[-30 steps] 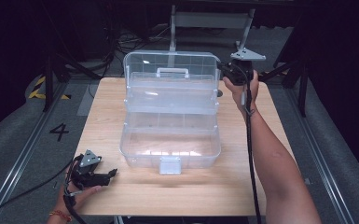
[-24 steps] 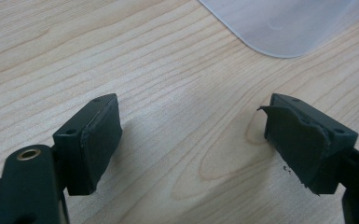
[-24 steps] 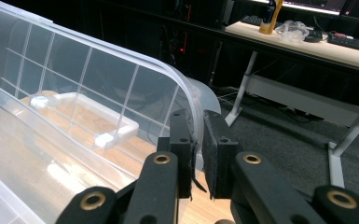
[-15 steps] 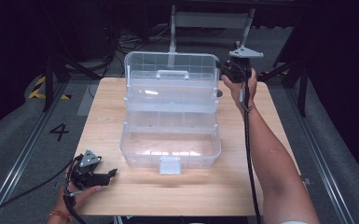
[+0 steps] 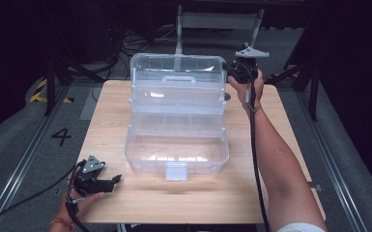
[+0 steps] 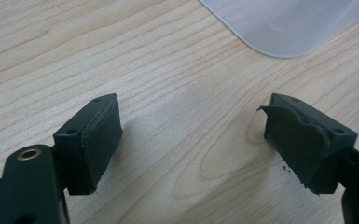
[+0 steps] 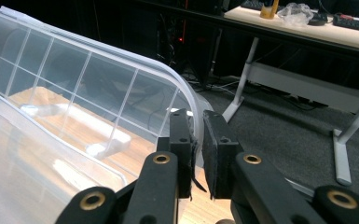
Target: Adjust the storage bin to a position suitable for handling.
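A clear plastic storage box [image 5: 176, 154] stands open in the middle of the wooden table [image 5: 280, 121], its trays stepped back and its lid [image 5: 176, 72] upright at the far side. My right gripper [image 5: 233, 72] is at the lid's far right corner, shut on the lid's curved rim [image 7: 193, 109]; the jaws [image 7: 199, 119] pinch the thin plastic edge. My left gripper [image 5: 115, 180] rests low at the table's front left, apart from the box. It is open [image 6: 191, 126] with only bare wood between its pads, and a corner of the box [image 6: 279, 23] shows ahead.
The person's right forearm [image 5: 275, 164] stretches along the right side of the table. Behind the table stands a white desk frame [image 5: 217, 19] with cables on the floor. A "4" mark [image 5: 61, 136] and rails lie on the grey floor at left.
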The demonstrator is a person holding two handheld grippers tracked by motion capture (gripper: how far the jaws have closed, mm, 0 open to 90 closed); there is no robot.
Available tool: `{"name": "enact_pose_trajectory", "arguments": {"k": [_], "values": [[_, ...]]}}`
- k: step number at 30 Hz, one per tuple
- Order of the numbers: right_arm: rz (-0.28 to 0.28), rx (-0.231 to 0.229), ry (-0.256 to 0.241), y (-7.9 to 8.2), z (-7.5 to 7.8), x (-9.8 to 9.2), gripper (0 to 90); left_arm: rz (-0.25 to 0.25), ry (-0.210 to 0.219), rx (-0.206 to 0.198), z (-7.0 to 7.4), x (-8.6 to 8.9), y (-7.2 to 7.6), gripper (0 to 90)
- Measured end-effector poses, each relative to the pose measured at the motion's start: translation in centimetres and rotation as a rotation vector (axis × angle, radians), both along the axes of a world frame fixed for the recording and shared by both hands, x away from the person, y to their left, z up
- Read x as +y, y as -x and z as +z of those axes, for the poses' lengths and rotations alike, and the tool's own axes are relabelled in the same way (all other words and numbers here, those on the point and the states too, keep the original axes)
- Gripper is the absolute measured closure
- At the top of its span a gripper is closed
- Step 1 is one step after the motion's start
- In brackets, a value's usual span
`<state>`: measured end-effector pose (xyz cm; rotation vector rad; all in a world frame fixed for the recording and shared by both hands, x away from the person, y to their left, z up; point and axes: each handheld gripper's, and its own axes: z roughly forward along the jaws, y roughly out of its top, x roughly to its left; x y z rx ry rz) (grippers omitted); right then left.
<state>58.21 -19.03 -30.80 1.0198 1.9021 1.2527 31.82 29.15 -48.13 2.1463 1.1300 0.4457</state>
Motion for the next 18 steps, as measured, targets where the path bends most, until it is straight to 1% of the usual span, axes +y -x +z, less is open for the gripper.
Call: {"name": "enact_pose_trajectory", "arguments": {"k": [1,5,7,10,13,16,18], "values": [[-0.003,0.011,-0.001,-0.3,-0.2,0.0,83.4,-0.001,-0.003,0.000,0.0,0.0,0.0,19.4],[-0.010,0.024,0.006,-0.9,-0.5,0.1,83.3,-0.001,-0.005,0.001,0.0,0.0,0.0,19.5],[-0.012,0.026,0.014,-1.2,-0.7,0.2,83.2,-0.003,-0.006,0.005,0.1,0.0,0.0,19.5],[-0.010,0.030,0.009,-1.5,-1.0,0.1,83.0,-0.003,-0.006,0.005,0.1,0.0,0.0,19.6],[-0.011,0.039,0.017,-1.8,-1.1,0.1,82.8,-0.003,-0.006,0.005,0.1,0.0,0.0,19.6],[-0.016,0.045,0.036,-2.2,-1.2,0.3,82.6,-0.003,-0.008,0.004,0.1,0.1,0.0,19.6],[-0.018,0.049,0.035,-2.3,-1.3,0.4,82.6,-0.003,-0.006,0.005,0.1,0.0,0.0,19.6]]}}
